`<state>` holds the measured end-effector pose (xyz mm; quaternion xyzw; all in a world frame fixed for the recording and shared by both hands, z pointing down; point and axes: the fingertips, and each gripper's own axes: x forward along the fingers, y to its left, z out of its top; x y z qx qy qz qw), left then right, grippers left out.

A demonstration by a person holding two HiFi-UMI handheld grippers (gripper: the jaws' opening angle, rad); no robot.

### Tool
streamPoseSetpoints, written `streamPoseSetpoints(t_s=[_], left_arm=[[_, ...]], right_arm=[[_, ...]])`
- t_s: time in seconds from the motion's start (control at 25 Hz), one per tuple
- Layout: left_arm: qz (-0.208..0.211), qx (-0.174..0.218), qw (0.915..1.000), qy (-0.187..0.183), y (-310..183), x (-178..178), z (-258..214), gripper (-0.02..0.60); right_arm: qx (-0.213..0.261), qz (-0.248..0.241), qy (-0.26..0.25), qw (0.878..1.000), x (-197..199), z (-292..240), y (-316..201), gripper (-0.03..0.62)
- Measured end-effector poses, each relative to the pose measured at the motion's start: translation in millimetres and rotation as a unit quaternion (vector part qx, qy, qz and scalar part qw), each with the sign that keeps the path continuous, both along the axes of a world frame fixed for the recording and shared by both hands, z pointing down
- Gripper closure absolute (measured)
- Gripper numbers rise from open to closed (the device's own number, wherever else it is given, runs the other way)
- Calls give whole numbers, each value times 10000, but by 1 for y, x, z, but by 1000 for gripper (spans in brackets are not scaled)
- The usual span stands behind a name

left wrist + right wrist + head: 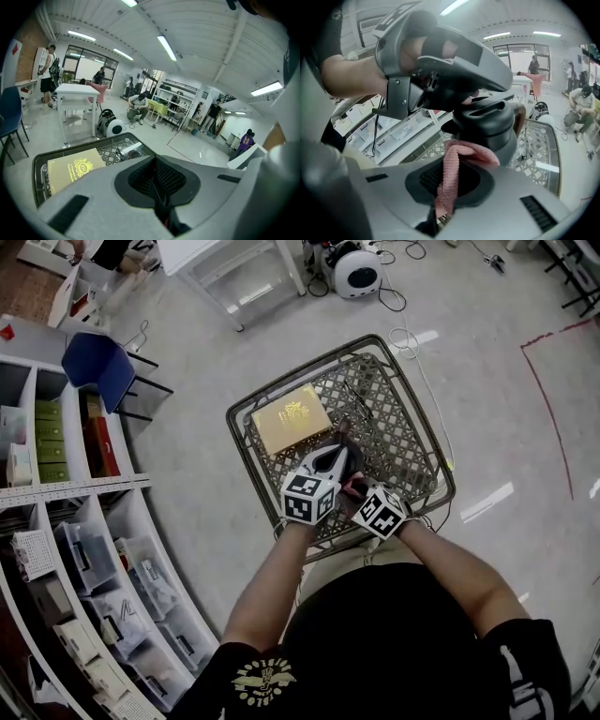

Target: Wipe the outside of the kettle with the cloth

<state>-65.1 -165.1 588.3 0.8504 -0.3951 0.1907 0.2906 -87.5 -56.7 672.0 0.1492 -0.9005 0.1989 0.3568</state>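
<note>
The dark grey kettle [492, 126] stands on the mesh table, half hidden under the grippers in the head view [341, 448]. My left gripper [327, 459] comes down onto its top, and its grey body fills the upper right gripper view [440, 51]. In the left gripper view its jaws [157, 180] are shut, with a dark strip pinched in the seam; the kettle itself is hidden there. My right gripper [447, 180] is shut on the pink cloth [454, 161], whose free end lies against the kettle's side. A bit of the cloth [354, 487] shows by the right gripper [356, 491].
A gold box [291, 418] [75, 168] lies on the wire-mesh table [281, 371] beyond the kettle. White shelves with bins [84, 587] curve along the left. A blue chair [98, 367], a white table [234, 268] and a round white device [356, 273] stand farther off.
</note>
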Motion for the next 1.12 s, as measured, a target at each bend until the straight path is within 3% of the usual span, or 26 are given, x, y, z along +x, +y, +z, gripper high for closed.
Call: streamPoseSetpoints(t_s=[0.28,0.4,0.6,0.8,1.12], left_arm=[[-494,177,9985,-174,-10,-12,-6,575],[-580,28,9976,-368,-9,-18,6,575],[-959,-50,9954,6,-7,-25,13,575],[-1086,68,9939,-175,-10,-27,13,575],[-1192,266,9914,-475,-13,-31,12,575]], right_arm=[[-55,62,123,9999,32,6,-14,565],[-142,-62,176,9997,42,7,-18,565],[-119,-377,258,9989,57,12,-30,565],[-109,-272,378,9989,73,19,-61,565],[36,-423,530,9977,58,21,-118,565]])
